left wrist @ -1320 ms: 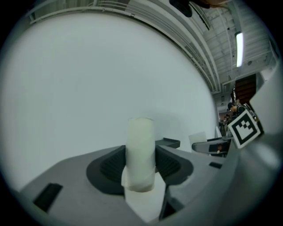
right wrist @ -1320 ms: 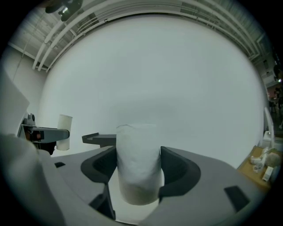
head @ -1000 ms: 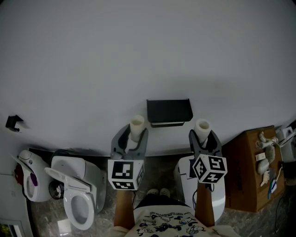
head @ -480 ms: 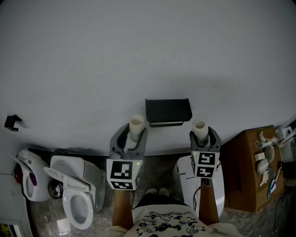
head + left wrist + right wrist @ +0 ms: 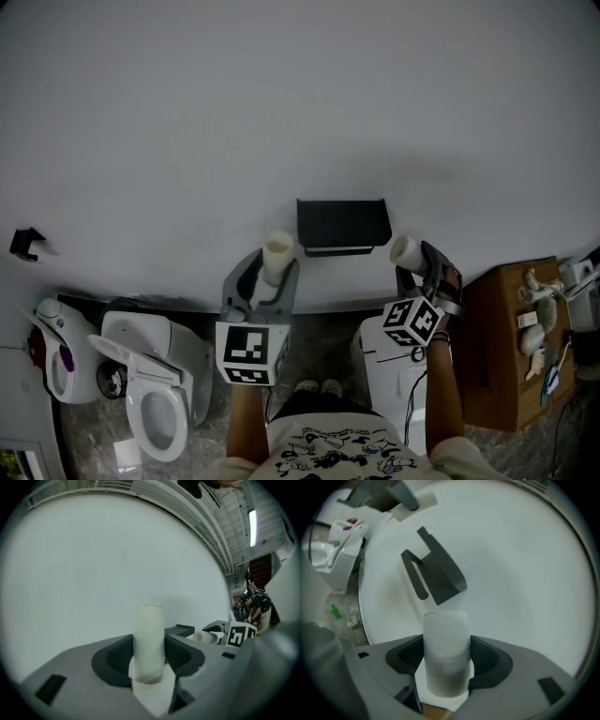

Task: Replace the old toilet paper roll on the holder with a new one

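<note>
The black holder hangs on the white wall with no roll on it; it also shows in the left gripper view and, tilted, in the right gripper view. Just left of and below the holder, my left gripper is shut on a slim white roll, which stands upright between the jaws. To the holder's right and slightly lower, my right gripper is shut on a thicker white paper roll that leans left, filling the jaws.
A toilet with its lid up stands at lower left, next to a white and purple appliance. A white bin sits below the right gripper, a brown cardboard box to its right. A small black hook is on the wall at far left.
The right gripper has rolled about its own axis, so its roll now leans to the left, and it has sunk a little. The left gripper and its roll have stayed put.
</note>
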`<state>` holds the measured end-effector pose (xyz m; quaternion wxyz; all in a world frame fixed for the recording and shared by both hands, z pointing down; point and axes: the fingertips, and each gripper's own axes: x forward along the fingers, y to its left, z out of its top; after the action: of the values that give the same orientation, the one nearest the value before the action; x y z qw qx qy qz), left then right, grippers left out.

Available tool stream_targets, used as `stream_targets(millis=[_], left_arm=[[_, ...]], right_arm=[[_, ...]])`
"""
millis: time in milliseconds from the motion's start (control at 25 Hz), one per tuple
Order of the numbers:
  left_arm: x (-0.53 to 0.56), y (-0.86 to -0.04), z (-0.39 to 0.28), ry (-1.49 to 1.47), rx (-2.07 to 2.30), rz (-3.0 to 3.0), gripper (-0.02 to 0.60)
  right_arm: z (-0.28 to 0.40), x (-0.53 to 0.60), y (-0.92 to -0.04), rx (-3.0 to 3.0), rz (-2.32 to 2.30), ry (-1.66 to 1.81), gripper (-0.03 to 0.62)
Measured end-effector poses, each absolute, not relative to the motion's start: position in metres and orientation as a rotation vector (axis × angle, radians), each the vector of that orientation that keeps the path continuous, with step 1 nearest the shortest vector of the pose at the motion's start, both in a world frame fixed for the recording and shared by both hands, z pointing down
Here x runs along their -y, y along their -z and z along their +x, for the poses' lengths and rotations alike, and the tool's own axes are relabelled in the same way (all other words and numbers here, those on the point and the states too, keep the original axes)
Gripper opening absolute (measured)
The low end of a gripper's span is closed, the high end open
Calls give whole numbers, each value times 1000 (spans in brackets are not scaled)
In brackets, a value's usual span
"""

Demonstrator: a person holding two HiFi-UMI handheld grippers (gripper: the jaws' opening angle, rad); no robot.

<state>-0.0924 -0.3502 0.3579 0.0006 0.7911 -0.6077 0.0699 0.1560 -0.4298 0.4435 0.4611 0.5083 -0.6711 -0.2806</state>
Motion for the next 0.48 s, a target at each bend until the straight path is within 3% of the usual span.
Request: stream_targets(millis=[480], left_arm=[[349,-360,-92,-245,1912,2488,206]], right_arm=[[124,436,-454,1455,985,998,310]])
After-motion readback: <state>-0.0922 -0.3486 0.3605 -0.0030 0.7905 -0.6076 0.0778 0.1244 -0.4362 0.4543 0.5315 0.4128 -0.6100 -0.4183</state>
